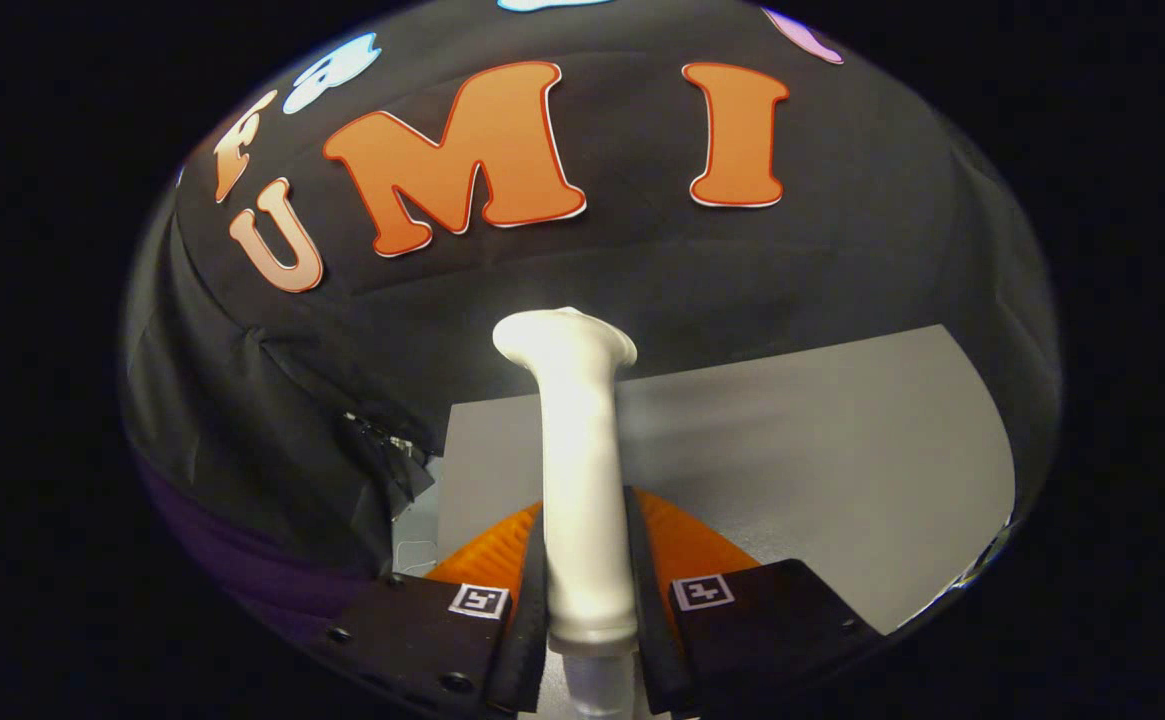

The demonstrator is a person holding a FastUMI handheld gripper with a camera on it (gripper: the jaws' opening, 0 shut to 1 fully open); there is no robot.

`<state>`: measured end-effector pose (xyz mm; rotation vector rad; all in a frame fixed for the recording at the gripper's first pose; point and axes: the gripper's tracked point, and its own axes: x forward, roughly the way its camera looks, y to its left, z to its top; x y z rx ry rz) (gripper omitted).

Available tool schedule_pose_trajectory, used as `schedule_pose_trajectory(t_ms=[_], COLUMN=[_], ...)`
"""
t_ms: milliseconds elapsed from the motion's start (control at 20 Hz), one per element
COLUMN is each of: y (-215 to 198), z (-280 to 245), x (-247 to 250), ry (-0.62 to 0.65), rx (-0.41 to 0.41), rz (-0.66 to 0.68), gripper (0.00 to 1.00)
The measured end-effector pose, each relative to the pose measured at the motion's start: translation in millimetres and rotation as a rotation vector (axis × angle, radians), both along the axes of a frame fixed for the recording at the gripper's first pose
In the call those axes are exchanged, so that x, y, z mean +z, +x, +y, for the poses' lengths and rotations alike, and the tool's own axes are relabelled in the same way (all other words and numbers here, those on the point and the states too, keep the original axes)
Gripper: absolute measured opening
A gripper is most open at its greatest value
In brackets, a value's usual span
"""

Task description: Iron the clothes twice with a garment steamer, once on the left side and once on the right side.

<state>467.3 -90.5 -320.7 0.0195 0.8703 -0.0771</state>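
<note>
Our gripper (587, 590) is clamped tight on the white garment steamer (577, 470), both fingers pressing its handle; it rises mid-frame, over the grey table (822, 450) lower right.

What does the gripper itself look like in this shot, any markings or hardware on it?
The gripper has two long, flat, slim fingers on blocky dark mounts. Each mount carries a small square black-and-white marker, and round screw heads dot one mount. No cables or sleeve visible.
</note>
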Motion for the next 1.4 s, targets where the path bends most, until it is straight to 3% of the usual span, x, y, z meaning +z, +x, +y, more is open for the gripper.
schedule_pose_trajectory(t_ms=[400, 650, 1100, 1400], y=[-77, -144, -297, -361], z=[11, 26, 106, 184], x=[86, 171, 276, 311], ry=[0.019, -0.036, -0.097, -0.135], rx=[-0.076, -0.120, -0.192, -0.182], rz=[-0.268, -0.451, -0.681, -0.785], gripper=[0.46, 0.46, 0.45, 0.45])
